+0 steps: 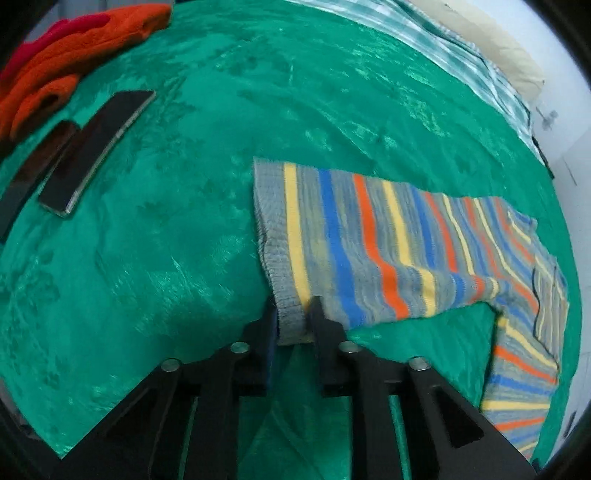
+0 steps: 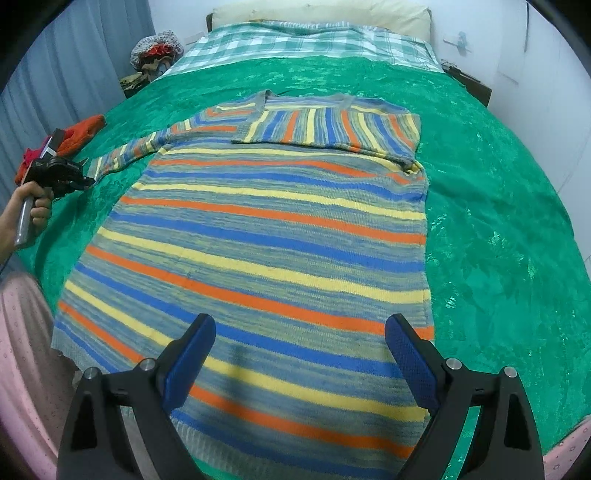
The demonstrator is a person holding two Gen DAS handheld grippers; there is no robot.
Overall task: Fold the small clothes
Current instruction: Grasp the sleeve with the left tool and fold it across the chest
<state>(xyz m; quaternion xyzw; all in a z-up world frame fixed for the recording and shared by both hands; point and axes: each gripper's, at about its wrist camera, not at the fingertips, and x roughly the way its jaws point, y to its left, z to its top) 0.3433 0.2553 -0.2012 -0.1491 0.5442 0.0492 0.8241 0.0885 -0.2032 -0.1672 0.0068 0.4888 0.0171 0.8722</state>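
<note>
A knitted sweater (image 2: 258,240) with grey, blue, orange and yellow stripes lies flat on a green blanket (image 2: 498,221). One sleeve (image 2: 332,125) is folded across its chest. The other sleeve (image 1: 369,240) stretches out sideways. My left gripper (image 1: 291,302) has that sleeve's grey cuff (image 1: 291,325) pinched between its black fingers. In the right wrist view the left gripper (image 2: 86,181) shows at the sleeve's end, held by a hand (image 2: 37,210). My right gripper (image 2: 300,321) hovers open over the sweater's lower body, with nothing between its blue pads (image 2: 188,365).
Orange and red garments (image 1: 74,48) lie at the blanket's far left. Two dark flat slabs (image 1: 96,151) rest beside them. A plaid sheet (image 2: 295,40) and a pillow (image 2: 321,11) are at the head of the bed. Pink cloth (image 2: 22,332) is at the near left.
</note>
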